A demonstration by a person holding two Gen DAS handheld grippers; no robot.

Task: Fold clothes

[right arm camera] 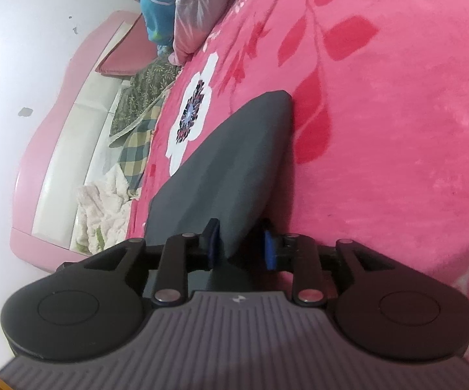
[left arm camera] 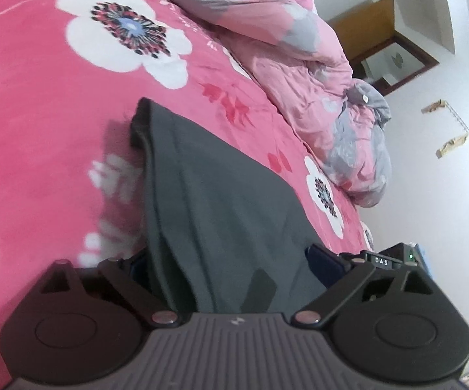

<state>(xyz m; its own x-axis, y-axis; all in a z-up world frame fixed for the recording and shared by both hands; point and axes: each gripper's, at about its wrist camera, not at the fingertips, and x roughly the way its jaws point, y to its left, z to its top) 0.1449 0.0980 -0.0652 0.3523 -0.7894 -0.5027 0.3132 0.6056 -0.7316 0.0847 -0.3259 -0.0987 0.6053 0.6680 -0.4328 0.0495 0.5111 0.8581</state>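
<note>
A dark grey garment (left arm camera: 221, 201) lies stretched over the pink flowered bedspread (left arm camera: 39, 136). In the left wrist view my left gripper (left arm camera: 231, 265) is open wide, and the cloth runs between its blue-padded fingers (left arm camera: 327, 265) without being pinched. In the right wrist view the same garment (right arm camera: 234, 162) narrows to a folded edge held between the pads of my right gripper (right arm camera: 239, 248), whose jaws stand close together on it. The garment's far corner (right arm camera: 283, 97) casts a shadow on the bedspread (right arm camera: 397, 162) and looks slightly raised.
A crumpled pink and grey duvet (left arm camera: 315, 74) is heaped along the bed's far side. A pink and white headboard (right arm camera: 59, 136), a checked cloth (right arm camera: 137, 149), a fluffy white blanket (right arm camera: 104, 208) and a plastic-wrapped bundle (right arm camera: 195, 9) sit at the bed's end. White wall (left arm camera: 445, 195) beyond.
</note>
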